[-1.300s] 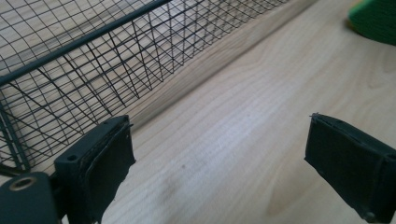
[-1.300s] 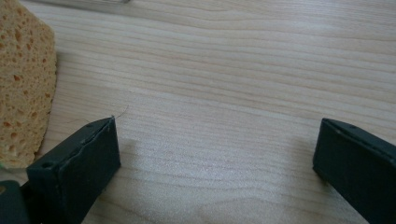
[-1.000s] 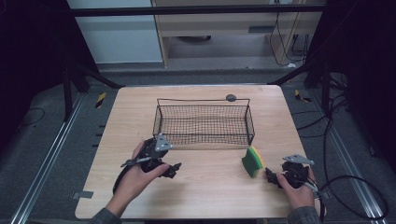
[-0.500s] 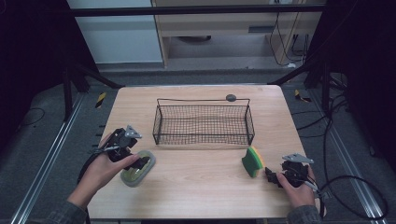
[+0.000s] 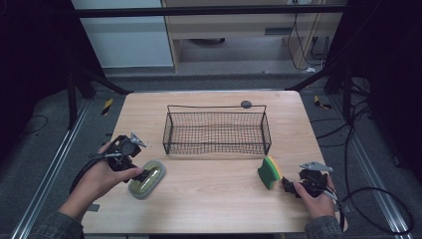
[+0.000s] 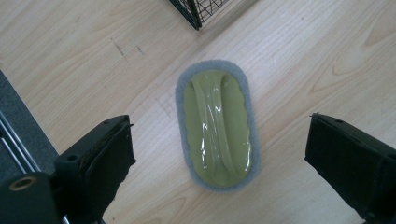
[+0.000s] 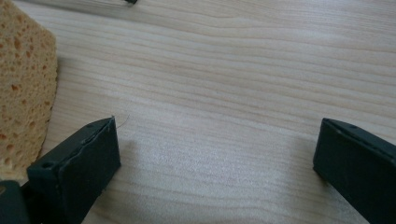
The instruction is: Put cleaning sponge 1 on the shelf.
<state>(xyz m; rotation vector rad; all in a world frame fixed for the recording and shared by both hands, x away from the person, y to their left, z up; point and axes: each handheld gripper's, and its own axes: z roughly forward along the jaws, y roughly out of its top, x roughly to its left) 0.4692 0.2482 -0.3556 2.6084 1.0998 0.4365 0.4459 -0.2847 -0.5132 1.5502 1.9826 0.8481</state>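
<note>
A green oval scrubbing pad (image 6: 217,133) with a grey felt rim and a ridged handle lies flat on the wooden table (image 5: 214,199), at the front left (image 5: 147,179). My left gripper (image 6: 219,122) hovers over it, open, one jaw on each side and neither touching it. In the high view the left gripper (image 5: 148,174) points at the pad from the left. A yellow and green sponge (image 5: 269,172) stands on its edge at the front right. My right gripper (image 5: 287,185) is just right of it, open and holding nothing (image 7: 217,126), with the sponge (image 7: 23,93) beside its left jaw.
A black wire basket (image 5: 217,106) stands mid-table, and its corner (image 6: 196,9) is just beyond the pad. A small dark round thing (image 5: 246,104) lies behind the basket. Bare wood runs between the pad and the sponge. Cables trail off the table's right side.
My left gripper has moved left, away from the basket's front, and the green pad now lies on the table under its open jaws. The right gripper and sponge have stayed put.
</note>
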